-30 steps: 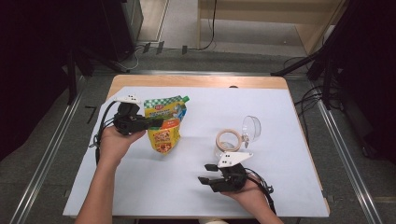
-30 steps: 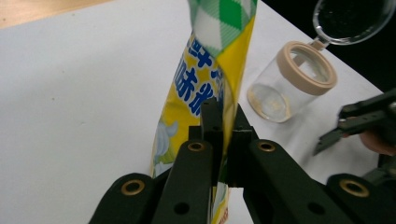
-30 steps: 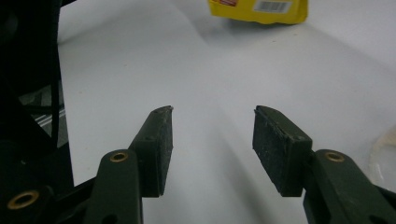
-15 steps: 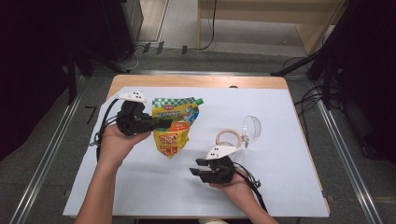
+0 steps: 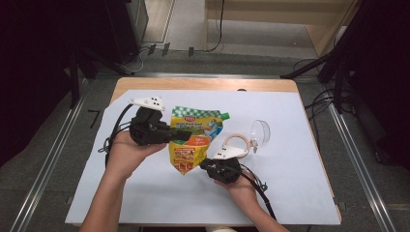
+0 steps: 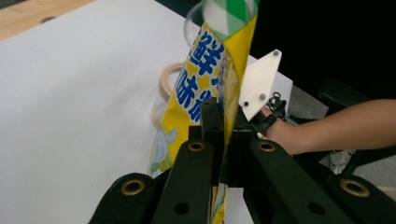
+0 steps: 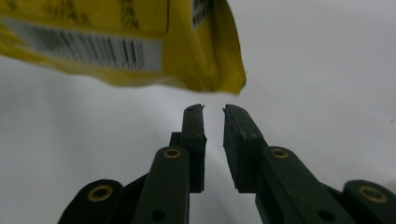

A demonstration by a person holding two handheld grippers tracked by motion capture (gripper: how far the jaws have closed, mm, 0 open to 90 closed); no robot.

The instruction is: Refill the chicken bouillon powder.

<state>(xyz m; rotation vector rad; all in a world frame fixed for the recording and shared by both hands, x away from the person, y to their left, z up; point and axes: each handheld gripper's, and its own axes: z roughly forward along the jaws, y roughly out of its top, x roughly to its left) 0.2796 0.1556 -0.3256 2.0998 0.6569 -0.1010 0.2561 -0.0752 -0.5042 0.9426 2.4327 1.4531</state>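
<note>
1. The left hand-held gripper [image 5: 186, 136] sits left of centre over the bench [image 5: 309, 193] in the high view, carried by the person's left hand [image 5: 126, 153].
2. Its jaws are clamped on the left edge of a yellow pouch [image 5: 193, 140]; the left gripper view shows both black jaws pressed flat against the pouch [image 6: 205, 84] with the film pinched between them.
3. The pouch has a green checked top band and a green cap at its far right corner. It hangs from this grip, its lower corner pointing toward the near side. Whether that corner touches the white sheet [image 5: 290, 174] cannot be told.
4. The right hand-held gripper [image 5: 205, 165] is near centre, just beside the pouch's lower corner, held by the right hand [image 5: 239, 186].
5. Its jaws have just been closing and now stand narrow, with a slim gap left. The right gripper view shows nothing between them; the pouch's bottom corner [image 7: 219, 70] with its barcode hangs just beyond the tips of the right hand-held gripper [image 7: 213, 109], apart from them.
6. A tape roll [image 5: 236, 143] lies on the sheet just right of the pouch, partly behind the right gripper's grey plate.
7. A clear glass [image 5: 261, 131] lies on its side right of the tape roll, close to it.
8. The white sheet covers most of the wooden bench; bare wood shows along the far edge.
</note>
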